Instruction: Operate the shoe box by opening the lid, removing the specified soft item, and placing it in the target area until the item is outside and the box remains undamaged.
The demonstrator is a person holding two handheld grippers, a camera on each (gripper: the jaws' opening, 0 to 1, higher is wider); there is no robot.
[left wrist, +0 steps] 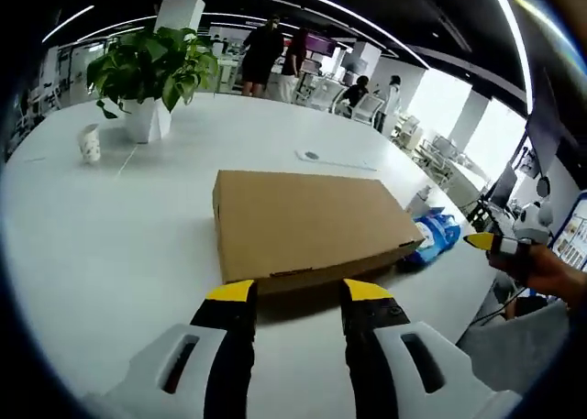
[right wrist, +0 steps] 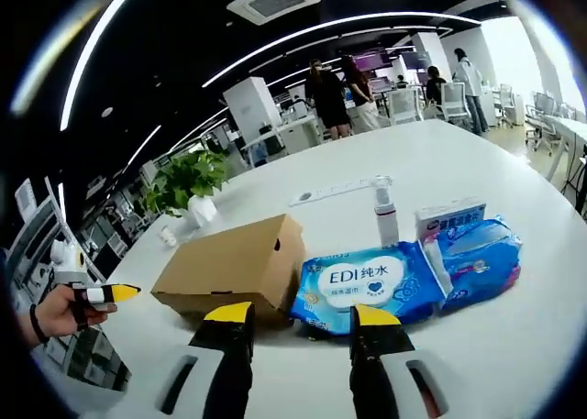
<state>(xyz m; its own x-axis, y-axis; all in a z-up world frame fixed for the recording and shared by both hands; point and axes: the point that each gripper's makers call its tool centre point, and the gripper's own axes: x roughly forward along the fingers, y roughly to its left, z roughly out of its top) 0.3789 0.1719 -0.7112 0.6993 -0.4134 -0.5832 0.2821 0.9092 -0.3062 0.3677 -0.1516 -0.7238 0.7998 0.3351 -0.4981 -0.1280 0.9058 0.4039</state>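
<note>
Seeing our shoe box (left wrist: 307,222) lying shut on the white table (left wrist: 110,245) | wipes pack (right wrist: 367,286) just beside box | left gripper (left wrist: 299,292) jaws apart, empty | right gripper (right wrist: 304,314) jaws apart, empty

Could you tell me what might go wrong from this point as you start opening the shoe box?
1. The shoe box is still shut, and the left gripper sits open at its front edge; a hard pry could tear or crease the cardboard lid.
2. The wet wipes pack lies right beside the box, with a small spray bottle just behind; shoving the box or swinging the lid could knock the bottle over.
</note>
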